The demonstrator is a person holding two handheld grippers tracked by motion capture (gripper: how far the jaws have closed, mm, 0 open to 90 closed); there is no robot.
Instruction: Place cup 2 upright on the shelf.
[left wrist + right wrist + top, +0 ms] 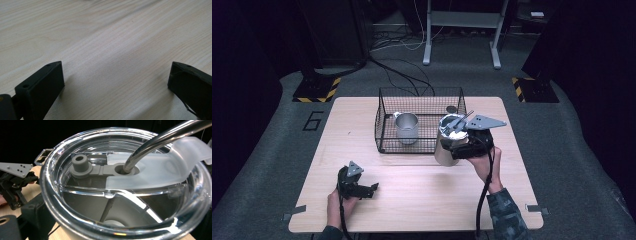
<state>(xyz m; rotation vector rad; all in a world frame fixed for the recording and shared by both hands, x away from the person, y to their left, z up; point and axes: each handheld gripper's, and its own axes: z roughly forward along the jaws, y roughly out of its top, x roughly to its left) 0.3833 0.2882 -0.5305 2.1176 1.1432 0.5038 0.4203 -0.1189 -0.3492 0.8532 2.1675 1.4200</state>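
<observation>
Tumbler (445, 145) clamped between right gripper (460, 148) jaws, beside wire basket (419, 120)

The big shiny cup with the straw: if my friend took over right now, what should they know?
Right gripper: shut on the steel tumbler, which has a clear lid and a metal straw; it is held at the table's right side, just outside the wire basket.
Left gripper: open, holding nothing, low over the bare table.
Done: a steel mug stands in the basket.
Left: probably putting the tumbler in beside the mug.
</observation>
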